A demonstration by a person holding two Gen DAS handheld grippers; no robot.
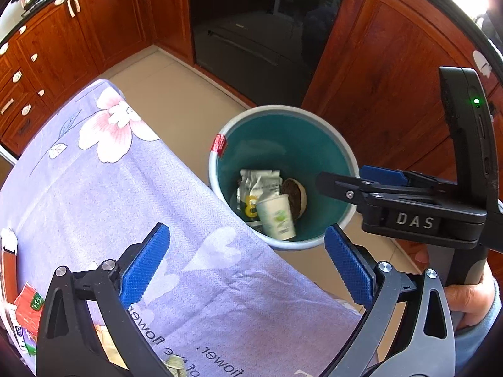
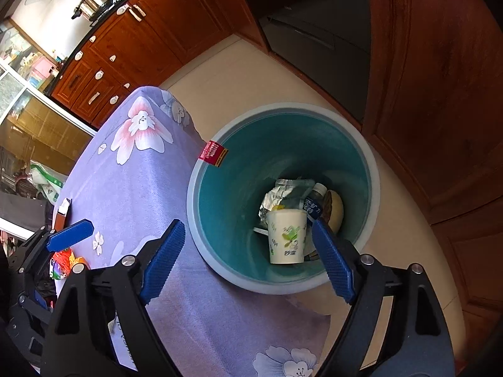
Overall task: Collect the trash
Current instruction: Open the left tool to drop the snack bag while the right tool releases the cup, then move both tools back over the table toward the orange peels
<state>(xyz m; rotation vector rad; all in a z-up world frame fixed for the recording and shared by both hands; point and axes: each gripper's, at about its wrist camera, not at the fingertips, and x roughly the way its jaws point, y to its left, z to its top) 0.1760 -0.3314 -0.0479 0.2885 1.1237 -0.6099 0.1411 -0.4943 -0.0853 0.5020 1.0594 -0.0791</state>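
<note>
Bin (image 2: pixel 371 169) as landmark, teal inside with a pale rim, standing on the floor hard against the edge of the cloth-covered surface (image 1: pixel 103 188); we place everything else from it.

Inside the bin, at the bottom: a white paper cup (image 2: pixel 287 235) with green print, a crumpled foil pouch (image 2: pixel 283 194) behind it, a bottle (image 2: pixel 316 201) and a round brownish piece (image 2: pixel 334 207) to the cup's side; these look already collected.

Right tool (image 2: pixel 246 256) hangs above the bin's near rim, pointing steeply down into it; its blue pads stand spread wide with nothing between them; the cup seen between them lies far below, not pinched. Left tool (image 1: pixel 248 260) is also spread, empty, over the cloth just on the surface side of the bin.

Remaining trash, as far as we can see: red and orange wrappers (image 1: pixel 28 301) at the far edge of the surface from the bin, beside the left tool's outer arm; the right wrist view shows colourful packets (image 2: pixel 66 264) there too, close by the left tool's pad.

Our judgement: the coming move turns away from the bin, back across the cloth; the wrappers lie on the left tool's side, so the left hand is the nearer; their long axis we cannot tell, being cut off at the picture's edge.
</note>
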